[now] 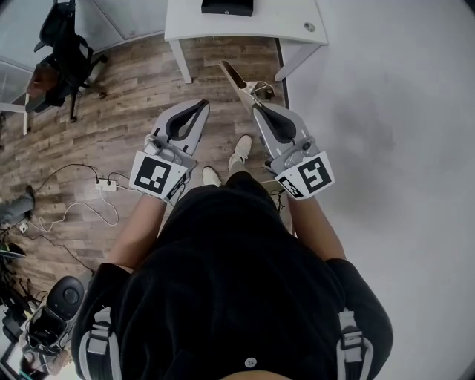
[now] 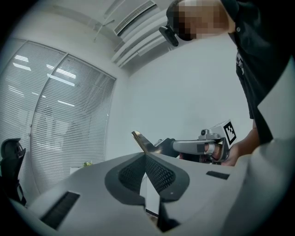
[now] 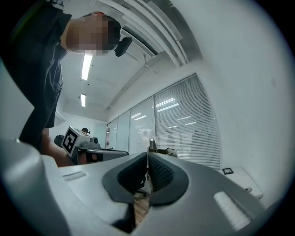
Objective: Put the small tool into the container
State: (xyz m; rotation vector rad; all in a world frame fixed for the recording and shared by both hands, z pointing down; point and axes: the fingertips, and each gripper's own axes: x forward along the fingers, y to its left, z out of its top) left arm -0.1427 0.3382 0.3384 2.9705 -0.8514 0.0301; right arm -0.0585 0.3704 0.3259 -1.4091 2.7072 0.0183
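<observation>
Left gripper [image 1: 202,105]: jaws pressed together, nothing in them.
Right gripper [image 1: 257,107]: pinching the small tool [image 1: 234,76].
Small tool: sticks out past the right gripper's tips, above the wood floor [image 1: 133,89].
Counter [image 1: 274,22]: white, far ahead of both grippers.

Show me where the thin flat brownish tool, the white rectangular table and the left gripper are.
thin flat brownish tool [image 1: 234,78], head view, middle of the blade.
white rectangular table [image 1: 282,22], head view, bare part of the top.
left gripper [image 1: 200,106], head view, at its closed fingertips.
</observation>
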